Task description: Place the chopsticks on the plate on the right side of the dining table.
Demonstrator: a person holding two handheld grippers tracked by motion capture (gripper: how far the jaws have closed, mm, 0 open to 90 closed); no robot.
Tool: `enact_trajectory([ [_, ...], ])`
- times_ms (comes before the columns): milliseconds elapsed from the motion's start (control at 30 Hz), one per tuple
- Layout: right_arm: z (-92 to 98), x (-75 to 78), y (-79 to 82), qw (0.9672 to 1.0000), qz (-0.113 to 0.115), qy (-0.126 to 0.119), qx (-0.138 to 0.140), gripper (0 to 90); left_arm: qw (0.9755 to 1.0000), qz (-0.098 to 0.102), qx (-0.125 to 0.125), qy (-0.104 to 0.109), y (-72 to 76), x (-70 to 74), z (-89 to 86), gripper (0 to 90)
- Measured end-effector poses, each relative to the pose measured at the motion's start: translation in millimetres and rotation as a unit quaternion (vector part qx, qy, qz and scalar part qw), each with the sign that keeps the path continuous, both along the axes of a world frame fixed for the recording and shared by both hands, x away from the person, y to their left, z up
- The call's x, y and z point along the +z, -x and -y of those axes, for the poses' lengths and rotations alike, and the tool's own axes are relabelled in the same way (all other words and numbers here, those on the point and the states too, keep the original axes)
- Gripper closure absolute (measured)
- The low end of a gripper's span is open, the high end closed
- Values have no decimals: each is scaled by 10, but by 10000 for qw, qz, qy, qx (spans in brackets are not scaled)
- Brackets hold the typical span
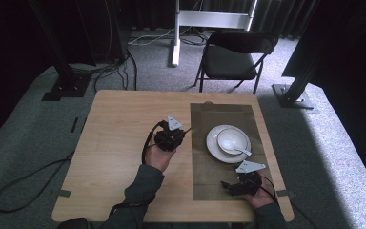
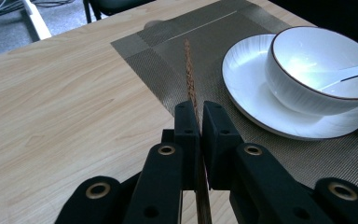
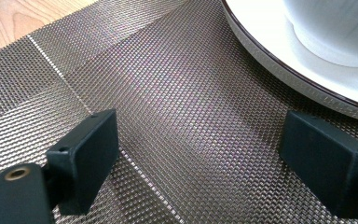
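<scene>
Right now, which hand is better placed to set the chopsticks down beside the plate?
Left: the left gripper is already shut on the chopsticks, over the placemat beside the plate. The right gripper is open, holding nothing.

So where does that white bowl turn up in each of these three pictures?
High view: the white bowl sits right of centre, on its plate.
Left gripper view: the bowl is at the upper right, a white spoon inside it.
Right gripper view: its lower wall shows at the top right corner.
Shared landmark: the woven placemat under the plate.
</scene>
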State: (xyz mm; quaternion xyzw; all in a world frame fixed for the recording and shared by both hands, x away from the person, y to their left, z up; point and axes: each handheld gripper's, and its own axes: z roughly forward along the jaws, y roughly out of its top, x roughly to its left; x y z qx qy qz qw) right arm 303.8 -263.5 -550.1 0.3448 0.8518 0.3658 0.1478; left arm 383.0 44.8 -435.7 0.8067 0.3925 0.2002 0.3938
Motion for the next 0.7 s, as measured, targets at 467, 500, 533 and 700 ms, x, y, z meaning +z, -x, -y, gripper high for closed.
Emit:
enact_trajectory([
  [467,0,0,0,10000,-2,-1,-2,113,9999,109,-87,-96,-56,56,110,853],
  [500,0,0,0,10000,-2,-2,-1,113,9998,104,-104,-119,-61,60,112,854],
  [533,0,0,0,10000,-3,-2,-1,113,9998,106,-98,-102,-65,62,119,854],
  [700,0,0,0,10000,-3,-3,-2,113,9998,127,-116,-88,-73,75,146,854],
])
